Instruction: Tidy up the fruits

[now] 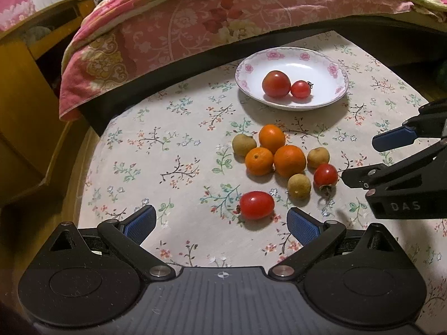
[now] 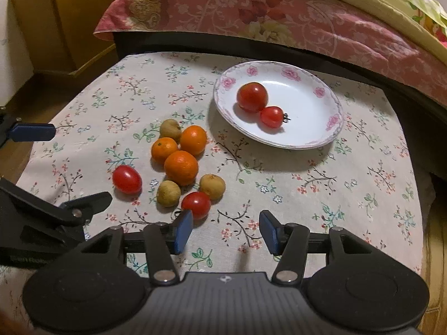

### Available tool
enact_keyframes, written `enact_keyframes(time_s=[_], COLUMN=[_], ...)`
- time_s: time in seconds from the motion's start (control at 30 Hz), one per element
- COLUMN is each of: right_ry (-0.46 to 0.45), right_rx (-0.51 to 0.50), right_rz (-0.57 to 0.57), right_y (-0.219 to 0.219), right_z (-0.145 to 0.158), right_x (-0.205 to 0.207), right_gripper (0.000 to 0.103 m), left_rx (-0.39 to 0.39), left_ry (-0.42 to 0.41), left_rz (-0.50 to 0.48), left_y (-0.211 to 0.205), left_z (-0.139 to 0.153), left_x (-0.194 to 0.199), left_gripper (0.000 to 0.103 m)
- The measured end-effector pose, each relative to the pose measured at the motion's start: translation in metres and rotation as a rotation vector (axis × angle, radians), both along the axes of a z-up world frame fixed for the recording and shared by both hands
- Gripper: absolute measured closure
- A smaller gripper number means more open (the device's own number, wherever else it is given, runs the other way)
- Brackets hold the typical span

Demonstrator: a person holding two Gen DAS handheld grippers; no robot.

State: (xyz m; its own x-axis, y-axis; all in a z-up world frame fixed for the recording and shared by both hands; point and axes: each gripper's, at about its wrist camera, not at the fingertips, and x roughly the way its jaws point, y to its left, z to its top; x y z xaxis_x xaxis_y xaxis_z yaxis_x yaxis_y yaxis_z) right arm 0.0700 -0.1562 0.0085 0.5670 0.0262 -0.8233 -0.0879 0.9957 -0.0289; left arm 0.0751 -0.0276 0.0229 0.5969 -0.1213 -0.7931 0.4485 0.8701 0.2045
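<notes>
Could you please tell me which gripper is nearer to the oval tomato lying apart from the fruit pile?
Left. The left gripper sits open just before the oval tomato; the right gripper is open beside the round tomato.

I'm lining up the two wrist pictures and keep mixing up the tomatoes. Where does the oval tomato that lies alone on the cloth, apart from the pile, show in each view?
Left wrist view: the oval tomato lies low in the middle, just ahead of the left gripper, whose jaws are open.
Right wrist view: the oval tomato lies at middle left, left of the oranges.
Shared landmark: the flowered plate holding two tomatoes.
</notes>
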Motion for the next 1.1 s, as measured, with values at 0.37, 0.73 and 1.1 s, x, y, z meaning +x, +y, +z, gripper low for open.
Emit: enact_keyframes(time_s=[0.37,0.73,1.1], right_ry=[-0.009,-0.003,-0.006], right_rx=[0.029,0.061,0.035], right_rz=[0.089,0.117,0.13], right_y=[0.011,0.014,0.017], right_z=[-0.014,-0.03,-0.029], right_x=[0.008,0.019,0.02], right_gripper=[0.053,0.069,0.072], left_rx=[-0.015,-0.02,-0.017], left_ry=[0.02,0.028,0.039], left_rz=[-0.032,-0.055,-0.067], left_y=[0.008,0.005,0.003], left_z=[-0.005,-0.008,-0.01], left_x=[-0.002,-0.002,-0.002], left_gripper=[0.002,0.002,0.002])
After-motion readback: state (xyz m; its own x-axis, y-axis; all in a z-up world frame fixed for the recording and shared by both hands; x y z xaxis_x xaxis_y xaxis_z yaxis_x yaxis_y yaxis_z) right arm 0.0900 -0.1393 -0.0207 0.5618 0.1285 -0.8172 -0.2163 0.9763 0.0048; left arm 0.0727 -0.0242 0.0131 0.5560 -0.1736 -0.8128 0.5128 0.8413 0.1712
